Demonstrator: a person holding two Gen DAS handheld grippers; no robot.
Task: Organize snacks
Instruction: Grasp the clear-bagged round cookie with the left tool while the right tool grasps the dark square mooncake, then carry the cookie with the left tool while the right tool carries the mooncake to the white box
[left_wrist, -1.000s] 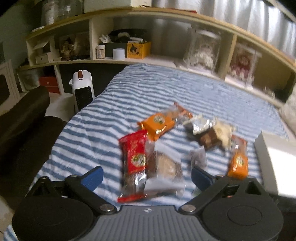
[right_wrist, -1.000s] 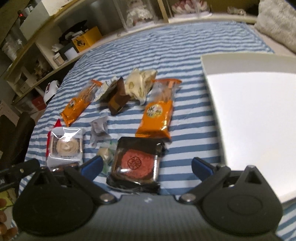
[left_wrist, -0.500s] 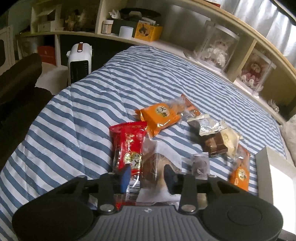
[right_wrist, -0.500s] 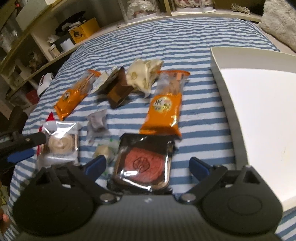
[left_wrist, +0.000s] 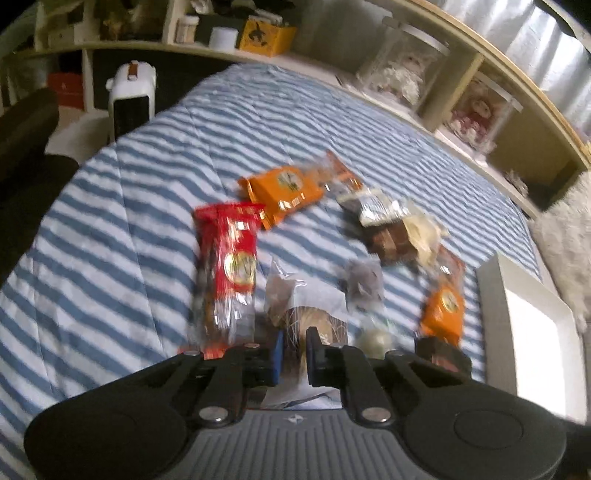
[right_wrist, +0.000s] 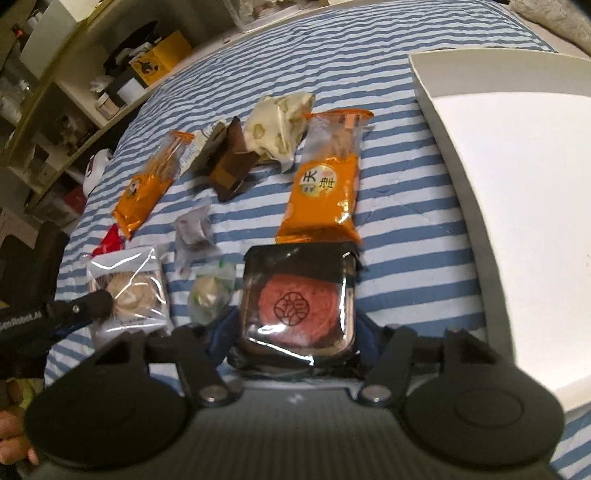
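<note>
A dark plastic-wrapped square tray with a round red stamped pastry (right_wrist: 297, 301) lies flat on the striped cover, clamped at its sides. Just beyond it lies an orange foil packet with a clear end (right_wrist: 325, 184). A clear packet holding a pale swirled pastry (right_wrist: 131, 290) is pinched at one edge. A red foil packet (left_wrist: 229, 266) lies lengthwise beside a second orange packet (left_wrist: 282, 190). A wide white shallow box (right_wrist: 517, 177) sits open to the right.
</note>
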